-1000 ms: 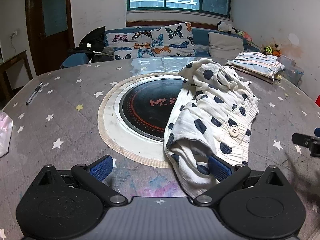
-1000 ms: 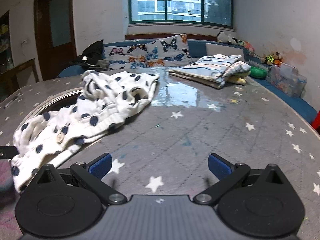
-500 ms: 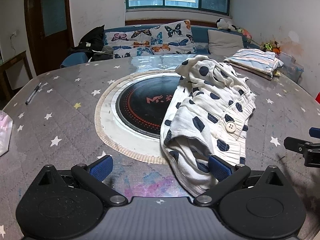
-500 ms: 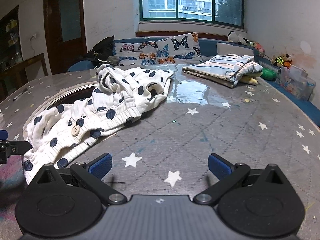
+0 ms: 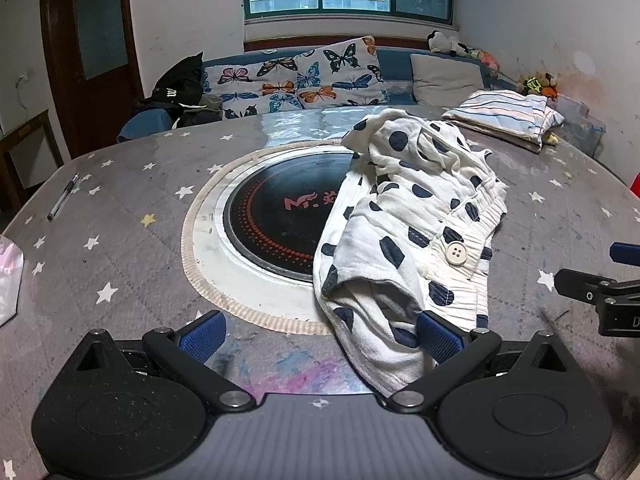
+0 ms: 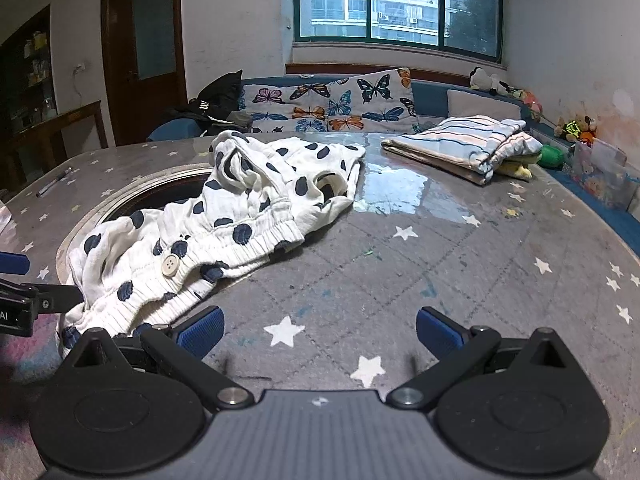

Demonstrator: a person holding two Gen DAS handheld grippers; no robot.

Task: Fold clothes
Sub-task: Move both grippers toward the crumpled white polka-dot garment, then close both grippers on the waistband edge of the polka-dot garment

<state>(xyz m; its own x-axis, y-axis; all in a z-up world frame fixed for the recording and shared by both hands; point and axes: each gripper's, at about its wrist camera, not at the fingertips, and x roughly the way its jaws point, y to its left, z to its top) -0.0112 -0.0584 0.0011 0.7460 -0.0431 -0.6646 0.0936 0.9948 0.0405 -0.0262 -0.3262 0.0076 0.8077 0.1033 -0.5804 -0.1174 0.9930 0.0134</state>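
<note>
A crumpled white garment with dark blue dots (image 5: 416, 216) lies on the grey star-patterned table (image 5: 120, 216), partly over the round black cooktop (image 5: 280, 216); it has an elastic waistband and a white button (image 5: 455, 253). My left gripper (image 5: 320, 332) is open, its right pad at the garment's near edge. In the right wrist view the garment (image 6: 224, 224) lies ahead to the left. My right gripper (image 6: 320, 330) is open and empty over bare table, its left pad beside the waistband.
A folded striped cloth (image 6: 460, 144) lies at the table's far right. A pen (image 5: 62, 196) and a pink plastic bag (image 5: 8, 276) lie at the left. A sofa with butterfly cushions (image 5: 304, 76) stands behind. Toys and a plastic box (image 6: 604, 180) lie at the right.
Both grippers have moved closer to the garment; it looks larger and nearer in both views. The garment itself has not moved. Both grippers stay open.
</note>
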